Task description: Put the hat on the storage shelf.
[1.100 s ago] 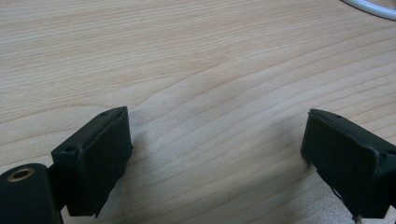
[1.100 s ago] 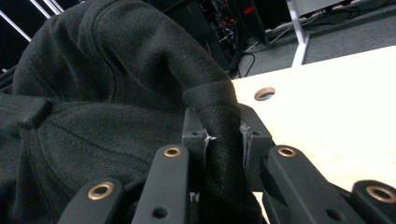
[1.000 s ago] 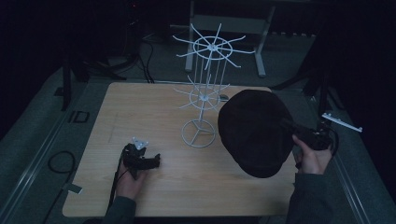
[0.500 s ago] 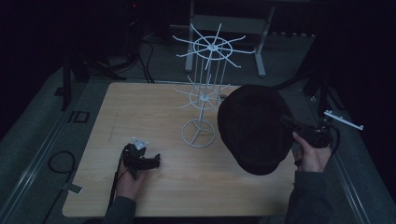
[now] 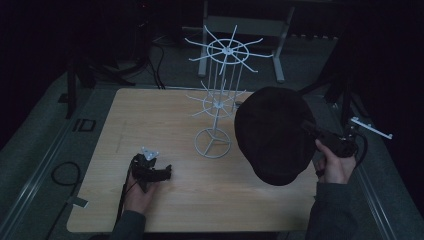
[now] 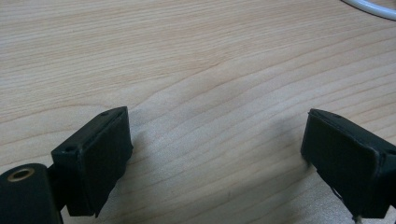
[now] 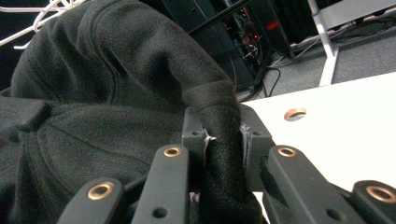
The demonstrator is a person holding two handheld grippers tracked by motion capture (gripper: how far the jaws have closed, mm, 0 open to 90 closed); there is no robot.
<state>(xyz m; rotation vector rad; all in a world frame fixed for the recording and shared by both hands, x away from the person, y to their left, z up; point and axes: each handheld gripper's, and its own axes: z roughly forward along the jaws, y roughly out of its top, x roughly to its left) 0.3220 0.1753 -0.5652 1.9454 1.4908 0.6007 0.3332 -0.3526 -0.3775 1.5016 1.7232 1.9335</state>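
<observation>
Cap (image 5: 272, 135) of dark woven cloth (stitched panels, rolled edge), limp.

The black cap (image 5: 272, 134) is a soft fabric piece with stitched seams, held up off the table at its right side — just beside the white wire stand, its rounded crown facing the high camera. In the right gripper view a folded band of its dark cloth (image 7: 219, 140) stands pinched upright — creased and bunched.
</observation>
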